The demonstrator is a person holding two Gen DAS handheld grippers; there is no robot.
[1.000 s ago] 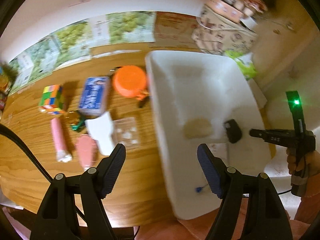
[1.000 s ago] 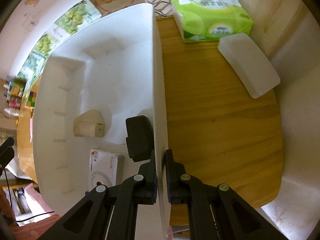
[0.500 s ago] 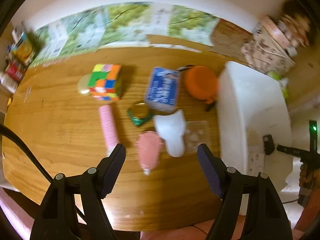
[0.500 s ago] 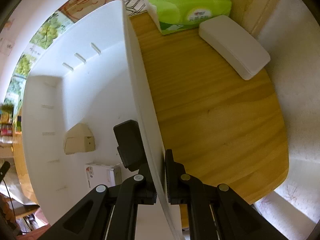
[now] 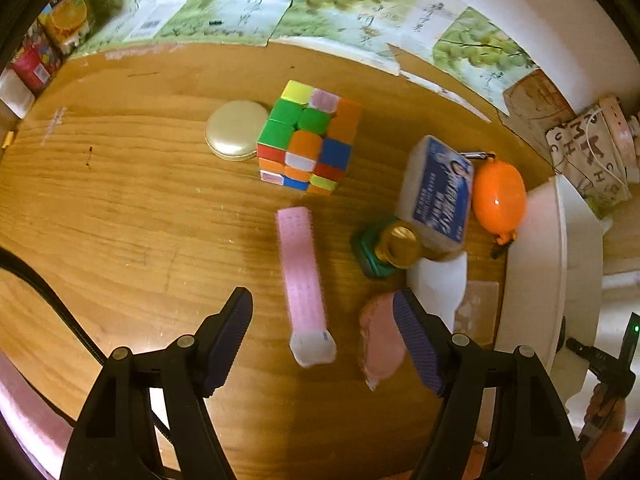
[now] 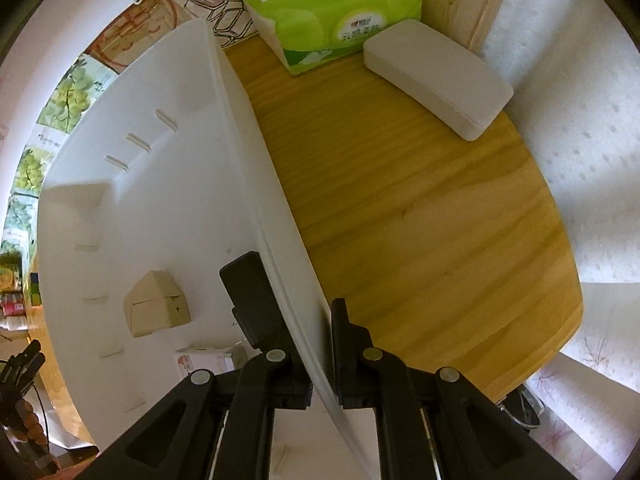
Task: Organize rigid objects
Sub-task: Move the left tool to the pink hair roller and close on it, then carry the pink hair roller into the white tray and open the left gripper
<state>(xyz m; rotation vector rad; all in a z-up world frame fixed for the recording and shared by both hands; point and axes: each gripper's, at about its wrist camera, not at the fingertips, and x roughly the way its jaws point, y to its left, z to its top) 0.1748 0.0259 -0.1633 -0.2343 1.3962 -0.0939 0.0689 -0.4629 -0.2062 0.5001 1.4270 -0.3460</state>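
Left gripper [image 5: 324, 338] released, jaws spread over the worktop [image 5: 140, 220], just narrowing slightly, nothing pinched; pink tube [image 5: 302, 280] lying between them, pink pouch [image 5: 378, 344] against the right-hand jaw, cube [image 5: 310, 140] well ahead. Right gripper [image 6: 320, 344] clenched on the white bin [image 6: 256, 184] wall, black block [image 6: 250, 292] just inside

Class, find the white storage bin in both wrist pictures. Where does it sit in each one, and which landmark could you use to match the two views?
Left wrist view: the white bin stands at the right edge, just right of the orange case.
Right wrist view: the bin fills the left half; the right claw is shut on its near wall.
Shared landmark: the grape-print cardboard along the wall, also at the left edge here.
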